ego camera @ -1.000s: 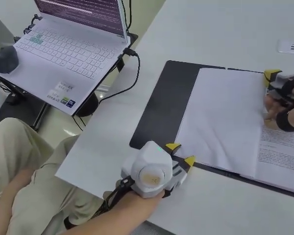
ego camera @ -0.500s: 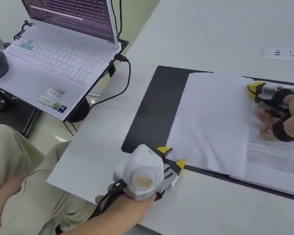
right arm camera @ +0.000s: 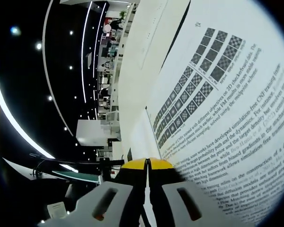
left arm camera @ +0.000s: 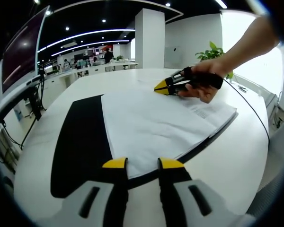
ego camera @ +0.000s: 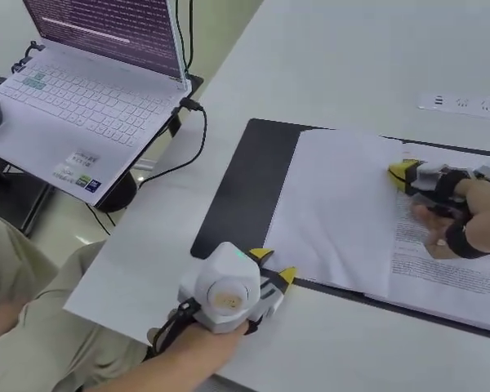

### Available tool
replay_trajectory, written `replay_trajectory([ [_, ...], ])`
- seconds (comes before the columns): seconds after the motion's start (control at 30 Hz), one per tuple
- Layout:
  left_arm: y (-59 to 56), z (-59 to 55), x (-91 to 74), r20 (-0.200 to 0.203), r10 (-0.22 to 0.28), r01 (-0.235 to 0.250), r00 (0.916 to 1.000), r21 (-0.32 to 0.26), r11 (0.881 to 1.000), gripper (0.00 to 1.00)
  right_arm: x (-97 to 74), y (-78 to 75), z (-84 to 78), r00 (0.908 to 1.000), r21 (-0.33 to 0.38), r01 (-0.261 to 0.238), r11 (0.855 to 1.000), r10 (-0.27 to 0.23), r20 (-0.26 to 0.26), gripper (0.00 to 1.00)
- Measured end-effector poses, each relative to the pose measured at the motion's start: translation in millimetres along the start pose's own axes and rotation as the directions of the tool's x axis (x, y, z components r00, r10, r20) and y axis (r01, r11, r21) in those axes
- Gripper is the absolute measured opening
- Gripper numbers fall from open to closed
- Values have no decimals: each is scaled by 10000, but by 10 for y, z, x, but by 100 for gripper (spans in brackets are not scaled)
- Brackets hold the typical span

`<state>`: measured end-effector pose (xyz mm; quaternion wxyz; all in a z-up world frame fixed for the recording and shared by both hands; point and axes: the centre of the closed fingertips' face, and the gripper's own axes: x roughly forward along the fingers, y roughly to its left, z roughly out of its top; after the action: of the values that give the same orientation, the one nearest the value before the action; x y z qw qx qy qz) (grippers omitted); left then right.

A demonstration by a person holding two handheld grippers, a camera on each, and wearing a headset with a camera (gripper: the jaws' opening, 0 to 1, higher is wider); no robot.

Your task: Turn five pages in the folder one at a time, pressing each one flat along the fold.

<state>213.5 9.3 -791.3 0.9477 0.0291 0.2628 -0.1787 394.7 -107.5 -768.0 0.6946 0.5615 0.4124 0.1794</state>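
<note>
Right claw (ego camera: 400,173), jaws together, on crosswise-lying folder (ego camera: 245,188).

Printed page (right arm camera: 213,118) reads "simulation-free CNF training" and "2D checkerboard data" around 2 o'clock; laptop stickers (ego camera: 80,169) are way too blurry.

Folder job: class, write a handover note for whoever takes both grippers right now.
Left gripper: fingers open, empty, at the folder's near edge.
Right gripper: fingers shut, tip on the paper near the fold.
Folder lies open on the table; a blank turned page lies left, a printed page right.
Done: at least one page turned.
To do: press along the fold; page count cannot be told, so recount.
</note>
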Motion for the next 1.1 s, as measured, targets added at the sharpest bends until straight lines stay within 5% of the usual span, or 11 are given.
replay_trajectory([
  [0.43,6,-2,5,-101,-9,9,9999,13,10000,24,-232,-27,-339,9969,124,5,9999,4,-792,0],
  [0.53,10,-4,7,-115,-21,21,9999,51,10000,24,-278,-42,-495,9892,-22,-28,10000,24,-1466,0],
  [0.67,4,2,3,-101,-25,25,9999,64,10000,24,-338,-77,-618,9847,-267,-25,9996,-22,-1744,0],
  [1.1,0,8,-1,-119,-12,13,9999,74,10000,24,-550,-190,-816,9817,-215,48,9998,-88,-1900,0],
])
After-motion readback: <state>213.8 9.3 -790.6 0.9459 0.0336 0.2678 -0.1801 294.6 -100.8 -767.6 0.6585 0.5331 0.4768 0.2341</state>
